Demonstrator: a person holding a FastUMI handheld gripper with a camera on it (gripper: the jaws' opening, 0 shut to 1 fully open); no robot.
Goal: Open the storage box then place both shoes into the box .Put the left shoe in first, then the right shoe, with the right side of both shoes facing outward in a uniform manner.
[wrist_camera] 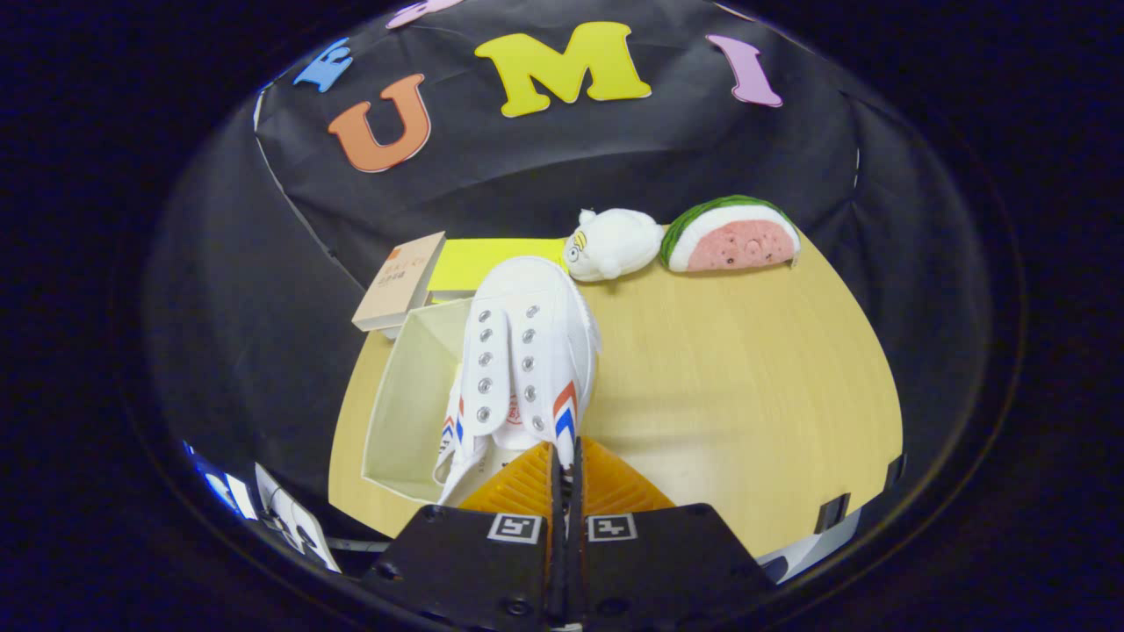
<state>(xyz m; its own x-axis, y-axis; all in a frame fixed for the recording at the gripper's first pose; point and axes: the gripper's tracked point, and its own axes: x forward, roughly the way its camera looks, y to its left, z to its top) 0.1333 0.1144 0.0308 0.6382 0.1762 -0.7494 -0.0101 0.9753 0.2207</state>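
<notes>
My gripper (565, 474) is shut on the heel rim of a white canvas shoe (527, 342) with metal eyelets and red-and-blue chevrons on its side. Both orange fingers (522, 487) pinch the thin rim, and the toe points away from me. The shoe hangs over the right part of the open pale storage box (399, 404), its right side toward the box's right wall. A second white shoe (452, 443) with the same chevrons lies lower in the box, just left of the held one and mostly hidden by it.
A yellow flat lid or board (479, 263) lies behind the box, with a tan book (399, 281) at its left. Farther back on the wooden table (746, 395) sit a white plush toy (615, 244) and a watermelon-slice plush (731, 233).
</notes>
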